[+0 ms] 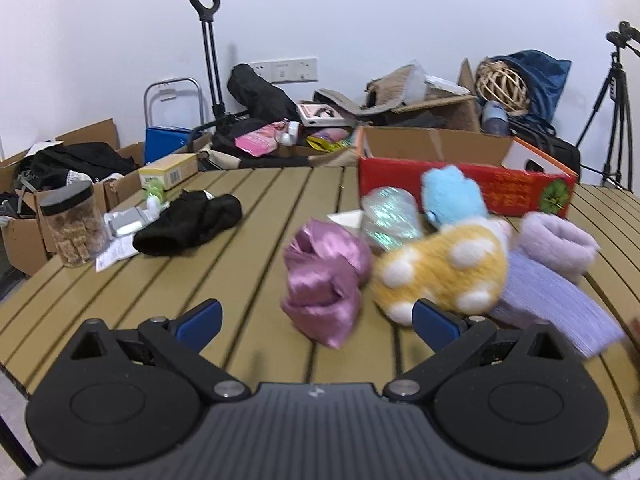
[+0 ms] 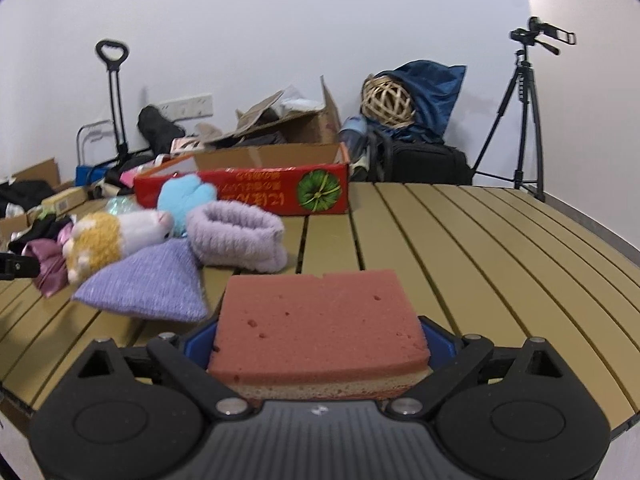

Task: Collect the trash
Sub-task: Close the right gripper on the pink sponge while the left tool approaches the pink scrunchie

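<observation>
Here, right claw pinches a pink sponge between its blue pads, jaws wide around its sides, pads touching both edges; the sponge has a tan under-layer and sits above the slatted bench, near its front edge. Left claw is spread, nothing between its pads; it hangs low over the bench, a pink satin cloth just ahead of it and a yellow plush with white spots touching or just above the right pad, cannot tell which. Behind the plush: a blue plush, a shiny crumpled film, a lilac fuzzy band and a lilac knit piece, all bunched together and blurred. A red box, open at the top, stands at the far side of the bench; gold script on its side, not legible, and a green round emblem near its right end. To the left: a black cloth, a jar of brown chunks with a dark lid, a yellow carton with a barcode on its end, print too small to read. Beyond the bench, cardboard boxes, a trolley handle, a tripod with a camera.
</observation>
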Action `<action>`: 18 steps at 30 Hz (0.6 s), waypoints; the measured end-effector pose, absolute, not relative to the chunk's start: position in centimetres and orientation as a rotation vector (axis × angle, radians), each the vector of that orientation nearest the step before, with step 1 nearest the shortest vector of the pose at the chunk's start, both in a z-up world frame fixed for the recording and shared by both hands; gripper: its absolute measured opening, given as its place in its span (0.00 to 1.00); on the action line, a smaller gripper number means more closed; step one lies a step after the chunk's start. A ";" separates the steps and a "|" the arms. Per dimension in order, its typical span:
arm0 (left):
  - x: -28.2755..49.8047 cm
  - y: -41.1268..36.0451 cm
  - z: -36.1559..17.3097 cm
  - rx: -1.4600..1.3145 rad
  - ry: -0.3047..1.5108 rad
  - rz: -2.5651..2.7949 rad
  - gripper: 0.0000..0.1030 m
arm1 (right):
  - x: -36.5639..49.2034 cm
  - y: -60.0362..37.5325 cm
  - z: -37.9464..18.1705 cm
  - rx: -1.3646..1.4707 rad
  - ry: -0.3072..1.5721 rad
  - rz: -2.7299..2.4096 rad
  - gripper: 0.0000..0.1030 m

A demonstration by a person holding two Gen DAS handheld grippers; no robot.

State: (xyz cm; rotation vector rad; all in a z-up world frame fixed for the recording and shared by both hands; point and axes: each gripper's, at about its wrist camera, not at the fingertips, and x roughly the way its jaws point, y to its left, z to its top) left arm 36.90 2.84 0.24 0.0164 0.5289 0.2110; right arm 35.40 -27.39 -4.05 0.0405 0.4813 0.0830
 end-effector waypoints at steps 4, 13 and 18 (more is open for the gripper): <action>38.6 3.9 0.4 0.019 0.527 0.221 1.00 | 35.7 -27.8 -4.0 0.069 0.457 0.041 0.95; 42.3 4.5 -1.3 0.066 0.566 0.263 1.00 | 36.2 -27.5 -4.3 0.064 0.424 -0.006 0.95; 43.4 4.8 -1.8 0.026 0.594 0.232 0.98 | 36.6 -27.0 -4.6 0.040 0.426 -0.010 0.95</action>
